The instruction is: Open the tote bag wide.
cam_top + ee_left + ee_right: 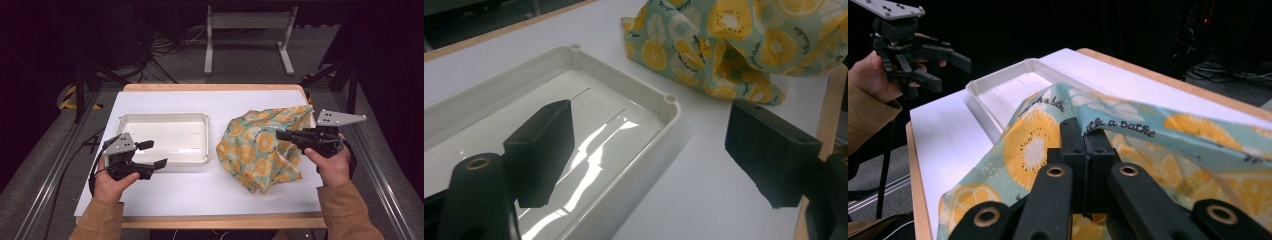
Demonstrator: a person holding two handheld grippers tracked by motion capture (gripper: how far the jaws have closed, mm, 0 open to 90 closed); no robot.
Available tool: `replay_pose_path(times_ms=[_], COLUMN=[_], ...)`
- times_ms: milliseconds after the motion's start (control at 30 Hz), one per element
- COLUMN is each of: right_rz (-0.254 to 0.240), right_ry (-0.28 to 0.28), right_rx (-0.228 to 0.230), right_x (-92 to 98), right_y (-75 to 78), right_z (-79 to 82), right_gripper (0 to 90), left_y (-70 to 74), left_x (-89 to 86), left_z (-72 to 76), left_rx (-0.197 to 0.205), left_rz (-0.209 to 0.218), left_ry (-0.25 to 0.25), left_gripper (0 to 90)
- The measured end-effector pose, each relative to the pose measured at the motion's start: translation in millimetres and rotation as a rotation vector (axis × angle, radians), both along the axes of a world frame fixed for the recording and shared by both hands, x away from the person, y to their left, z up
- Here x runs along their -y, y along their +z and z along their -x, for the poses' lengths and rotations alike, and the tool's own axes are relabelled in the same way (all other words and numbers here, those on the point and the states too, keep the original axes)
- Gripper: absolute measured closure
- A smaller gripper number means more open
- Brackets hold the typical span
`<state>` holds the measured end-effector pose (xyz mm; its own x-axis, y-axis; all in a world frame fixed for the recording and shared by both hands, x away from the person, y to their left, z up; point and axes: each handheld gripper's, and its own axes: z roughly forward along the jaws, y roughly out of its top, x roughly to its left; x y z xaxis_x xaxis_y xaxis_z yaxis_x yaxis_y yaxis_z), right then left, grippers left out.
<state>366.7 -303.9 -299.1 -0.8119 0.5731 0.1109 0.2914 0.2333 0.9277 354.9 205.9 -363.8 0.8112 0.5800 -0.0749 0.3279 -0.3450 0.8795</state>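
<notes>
High view: one cloth (255,150) in closed right fingers (278,134), one tray (165,137), left fingers (154,154) open.

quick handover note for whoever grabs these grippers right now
Right gripper: shut on the cloth, pinching a fold and holding that part up off the table.
Left gripper: open, holding nothing, at the near edge of the tray.
Cloth: crumpled in a heap to the right of the tray, its lower part resting on the table, apart from the tray.
Tray: white, nothing in it.
Done: cloth gripped and partly raised.
Left: probably move or lay out the cloth, perhaps toward the tray; the left gripper is free to take a second corner.
</notes>
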Motion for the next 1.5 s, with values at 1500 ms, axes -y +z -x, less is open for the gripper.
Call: replay_pose_path(times_ms=[1500], right_rz=[0.099], right_ry=[0.135], right_rx=[0.075], right_x=[-83.6], right_y=[65.6], right_z=[-17.3], right_gripper=[90.0], left_y=[34.8], left_x=[72.4], left_z=[-1.2], left_rx=[0.059], left_rz=[0.019], left_ry=[-0.102], left_gripper=[18.0])
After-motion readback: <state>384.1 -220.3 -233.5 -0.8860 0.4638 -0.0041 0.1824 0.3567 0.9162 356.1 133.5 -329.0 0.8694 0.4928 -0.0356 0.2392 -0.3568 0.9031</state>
